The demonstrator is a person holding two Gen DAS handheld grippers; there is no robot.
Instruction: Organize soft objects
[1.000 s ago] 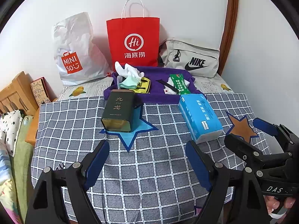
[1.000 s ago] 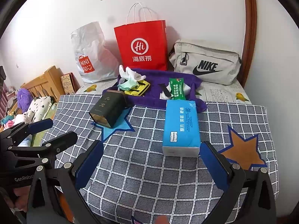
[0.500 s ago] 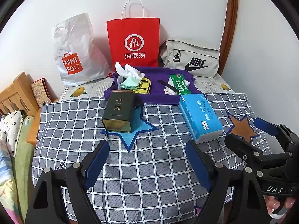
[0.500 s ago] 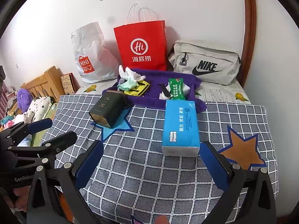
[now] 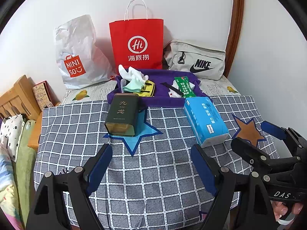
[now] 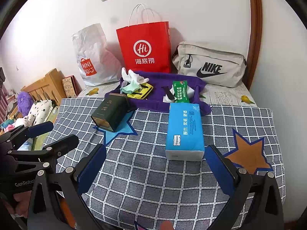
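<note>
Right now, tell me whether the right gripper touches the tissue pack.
Apart. The right wrist view shows the right gripper open, checked cloth visible between its fingers and the tissue pack.

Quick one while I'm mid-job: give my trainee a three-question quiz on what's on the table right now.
1. True or false: the blue tissue pack lies flat on the checked cloth, in front of the purple towel.
2. Which bag stands upright between the other two at the wall? A) Miniso bag B) red paper bag C) Nike pouch
3. Fill in: the dark tin lies on its side on a light ____ star.

Key
1. True
2. B
3. blue

Both the left gripper and right gripper are open and hold nothing.
</note>
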